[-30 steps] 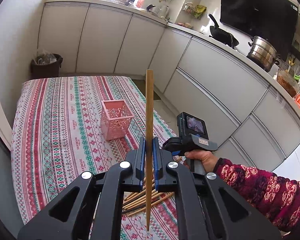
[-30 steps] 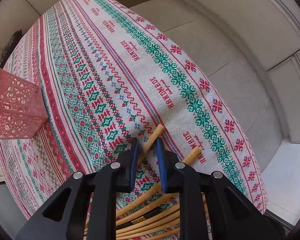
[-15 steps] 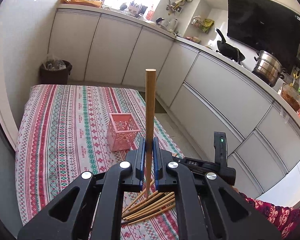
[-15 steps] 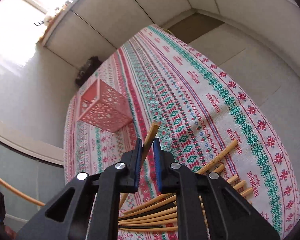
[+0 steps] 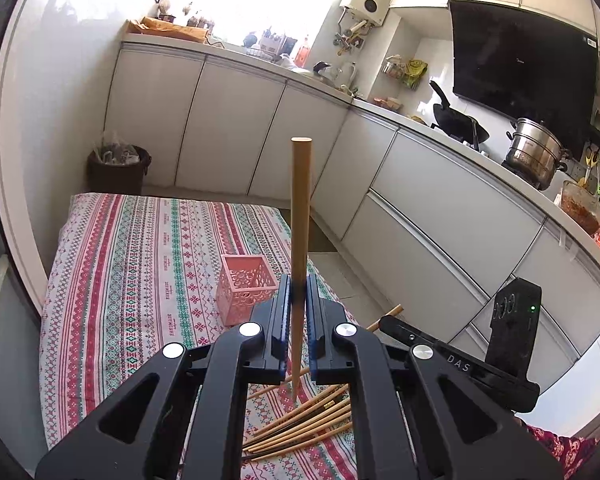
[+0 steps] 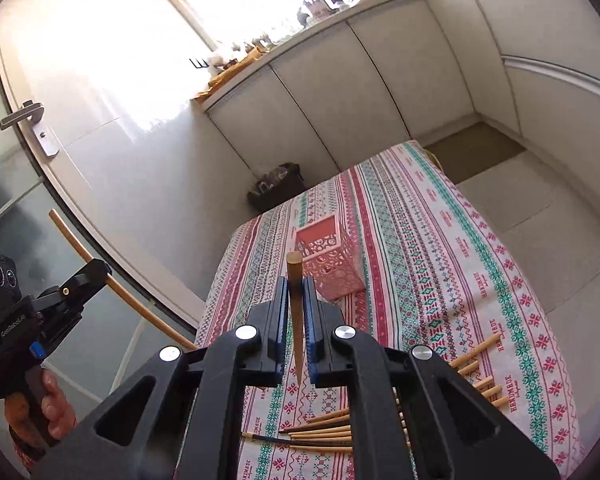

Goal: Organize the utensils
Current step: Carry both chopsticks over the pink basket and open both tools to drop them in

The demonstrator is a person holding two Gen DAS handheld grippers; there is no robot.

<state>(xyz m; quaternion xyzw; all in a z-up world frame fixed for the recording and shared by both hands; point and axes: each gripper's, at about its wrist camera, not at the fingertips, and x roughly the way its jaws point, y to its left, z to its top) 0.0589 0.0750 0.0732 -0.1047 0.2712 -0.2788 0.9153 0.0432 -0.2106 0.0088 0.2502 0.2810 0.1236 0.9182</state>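
A: What has the left gripper [image 5: 298, 300] got?

B: A single chopstick [image 5: 300, 240], clenched between the blue pads. It stands nearly upright, blunt end high above the fingers, thin tip hanging below them.

A: And the right gripper [image 6: 296, 308]?

B: It grips a second stick [image 6: 295, 320], also upright, with only a short stub showing above the pads and the point dangling beneath them.

A: Where is the basket [image 5: 246, 294]?

B: Ahead of the left gripper and slightly to its left, on the cloth [image 5: 140, 264]. From the right wrist view the same pink basket [image 6: 328, 262] sits straight ahead, just beyond the fingertips and a bit right.

A: The loose ones?

B: The pile [image 5: 304, 424] lies on the cloth under the left gripper, fanned out toward its right. In the right view the pile [image 6: 332, 432] is below that gripper, with blunt ends poking out on its right side. One stick in it looks dark.

A: Do the grippers see each other?

B: Yes. The right one appears low on the left gripper's right side; the left one shows far out to the right gripper's left, well apart from the basket, a hand [image 6: 50, 404] around its handle.

A: Anything past the cloth?

B: A bin [image 5: 118, 168] on the floor beyond its far end.
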